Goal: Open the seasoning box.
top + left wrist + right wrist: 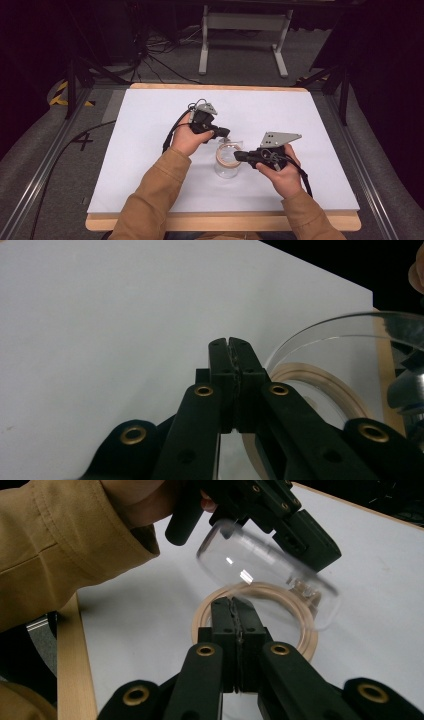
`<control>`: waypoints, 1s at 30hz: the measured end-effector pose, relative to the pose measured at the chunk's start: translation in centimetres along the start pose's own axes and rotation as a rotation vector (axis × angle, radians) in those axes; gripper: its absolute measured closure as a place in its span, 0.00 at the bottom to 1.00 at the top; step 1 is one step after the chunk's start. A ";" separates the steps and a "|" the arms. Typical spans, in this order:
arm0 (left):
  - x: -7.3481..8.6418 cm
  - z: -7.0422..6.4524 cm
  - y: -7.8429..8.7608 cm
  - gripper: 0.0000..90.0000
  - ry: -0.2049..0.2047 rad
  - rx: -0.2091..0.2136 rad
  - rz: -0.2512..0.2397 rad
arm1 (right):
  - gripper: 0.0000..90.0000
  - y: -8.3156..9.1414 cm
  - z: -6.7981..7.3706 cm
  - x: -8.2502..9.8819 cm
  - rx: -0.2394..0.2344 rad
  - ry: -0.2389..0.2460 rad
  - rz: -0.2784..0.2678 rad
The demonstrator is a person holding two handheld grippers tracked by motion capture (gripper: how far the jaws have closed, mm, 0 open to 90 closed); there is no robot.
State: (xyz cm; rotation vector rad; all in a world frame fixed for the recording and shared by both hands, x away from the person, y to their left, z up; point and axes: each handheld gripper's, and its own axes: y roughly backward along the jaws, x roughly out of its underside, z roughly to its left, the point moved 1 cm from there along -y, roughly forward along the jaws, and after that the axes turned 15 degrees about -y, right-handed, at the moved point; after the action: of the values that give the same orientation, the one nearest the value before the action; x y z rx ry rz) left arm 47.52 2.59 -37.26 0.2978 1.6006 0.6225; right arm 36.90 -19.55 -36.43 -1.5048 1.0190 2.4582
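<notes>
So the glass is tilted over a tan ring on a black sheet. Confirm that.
Not quite: the sheet is white, not black, as the right gripper view shows. The rest holds: the glass is tilted over a tan ring.

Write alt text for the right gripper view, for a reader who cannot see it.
The right tool, its two black jaws shut on the rim of a clear glass jar, holds it over a tan ring on the white table. The left tool grips the jar's far side, below a tan sleeve.
</notes>
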 end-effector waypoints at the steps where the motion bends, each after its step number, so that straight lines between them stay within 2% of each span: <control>1: 0.0 0.0 0.0 1.00 -0.002 -0.001 0.000 | 1.00 0.0 0.0 -0.1 0.003 0.000 0.000; 2: 0.0 0.0 0.1 1.00 0.000 0.003 0.008 | 1.00 0.0 0.0 -0.2 0.005 0.001 -0.003; 5: 0.0 0.0 0.2 0.99 0.011 -0.006 -0.007 | 1.00 0.2 -0.1 -0.3 0.009 -0.004 -0.004; 9: 0.0 -0.1 1.3 0.98 0.007 -0.025 -0.010 | 1.00 0.4 -0.3 -0.6 0.014 0.001 -0.006; 16: 0.7 -0.6 4.2 0.96 0.023 -0.079 -0.041 | 1.00 0.4 -0.6 -1.9 0.014 0.019 -0.011; 22: 1.6 -1.2 6.2 0.93 0.039 -0.116 -0.034 | 1.00 -0.1 -1.0 -2.7 0.008 0.026 -0.016; 27: 2.7 -1.6 8.1 0.92 0.069 -0.153 -0.028 | 1.00 -0.4 -1.5 -3.6 0.003 0.034 -0.024; 30: 3.1 -1.8 8.7 0.92 0.084 -0.163 -0.026 | 1.00 -0.4 -1.8 -4.0 0.005 0.033 -0.031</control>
State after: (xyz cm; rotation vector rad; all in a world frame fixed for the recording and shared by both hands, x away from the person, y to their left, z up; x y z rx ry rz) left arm 43.87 10.97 -35.01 0.1313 1.6205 0.7483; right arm 40.47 -19.29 -33.90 -1.5530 0.9987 2.4163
